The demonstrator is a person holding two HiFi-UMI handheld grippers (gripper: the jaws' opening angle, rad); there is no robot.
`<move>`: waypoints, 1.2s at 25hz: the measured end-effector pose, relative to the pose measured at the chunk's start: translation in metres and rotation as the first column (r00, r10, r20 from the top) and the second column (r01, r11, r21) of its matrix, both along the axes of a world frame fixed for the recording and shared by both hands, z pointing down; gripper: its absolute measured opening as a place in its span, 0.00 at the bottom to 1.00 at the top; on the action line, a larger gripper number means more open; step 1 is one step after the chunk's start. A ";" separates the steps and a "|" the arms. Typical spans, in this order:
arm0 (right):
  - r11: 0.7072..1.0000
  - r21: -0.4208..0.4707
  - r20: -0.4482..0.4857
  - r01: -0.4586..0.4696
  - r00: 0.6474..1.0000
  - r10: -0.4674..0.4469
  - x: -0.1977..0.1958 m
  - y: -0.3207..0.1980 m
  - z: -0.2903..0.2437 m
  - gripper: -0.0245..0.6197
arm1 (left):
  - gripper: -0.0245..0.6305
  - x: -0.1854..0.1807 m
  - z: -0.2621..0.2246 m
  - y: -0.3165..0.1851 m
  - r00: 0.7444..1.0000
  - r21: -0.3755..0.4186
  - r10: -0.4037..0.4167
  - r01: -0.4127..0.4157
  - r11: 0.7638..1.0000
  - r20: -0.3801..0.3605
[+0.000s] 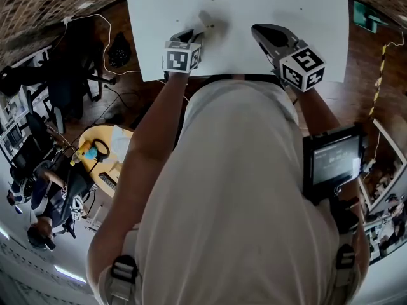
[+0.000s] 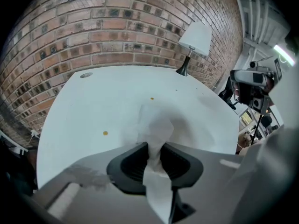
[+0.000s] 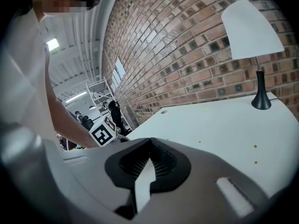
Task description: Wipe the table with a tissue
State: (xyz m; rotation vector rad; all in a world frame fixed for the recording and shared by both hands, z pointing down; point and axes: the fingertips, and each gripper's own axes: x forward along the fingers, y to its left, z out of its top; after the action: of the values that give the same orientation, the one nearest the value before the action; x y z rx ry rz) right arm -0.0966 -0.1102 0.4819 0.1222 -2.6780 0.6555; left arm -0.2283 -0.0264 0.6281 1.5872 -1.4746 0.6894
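The fingers of my left gripper (image 2: 152, 149) pinch the tissue (image 2: 156, 125) at its bunched middle. Its loose end lies on the tabletop (image 2: 88, 106) at 12 o'clock. I judge it light, soft and easily torn. The fingers of my right gripper (image 3: 148, 146) are pressed together, empty.

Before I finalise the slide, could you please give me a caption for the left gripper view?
Left tongs pinch a crumpled white tissue over the white table, brick wall and lamp behind.

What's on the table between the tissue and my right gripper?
Nothing: in the head view, bare white table separates the tissue, clamped in the left gripper, from the right gripper.
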 end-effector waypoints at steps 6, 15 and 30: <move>1.000 -0.002 0.002 -0.021 1.000 0.021 0.007 -0.005 -0.005 0.05 | 0.17 0.014 -0.012 -0.017 0.998 0.001 0.063 -0.063 0.998 0.026; 0.998 -0.017 0.007 -0.065 0.998 0.065 0.021 -0.010 -0.001 0.05 | 0.16 0.033 -0.006 -0.035 0.985 -0.005 0.164 -0.164 0.986 0.044; 0.991 -0.049 0.022 -0.124 0.992 0.125 0.034 -0.018 0.000 0.05 | 0.16 0.087 -0.002 -0.033 0.935 -0.041 0.354 -0.355 0.934 -0.010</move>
State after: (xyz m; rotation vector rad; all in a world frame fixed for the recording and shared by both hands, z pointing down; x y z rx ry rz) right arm -0.0624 -0.1287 0.4814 0.2723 -2.6927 0.7636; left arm -0.1415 -0.0598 0.6260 1.8414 -1.1710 0.9146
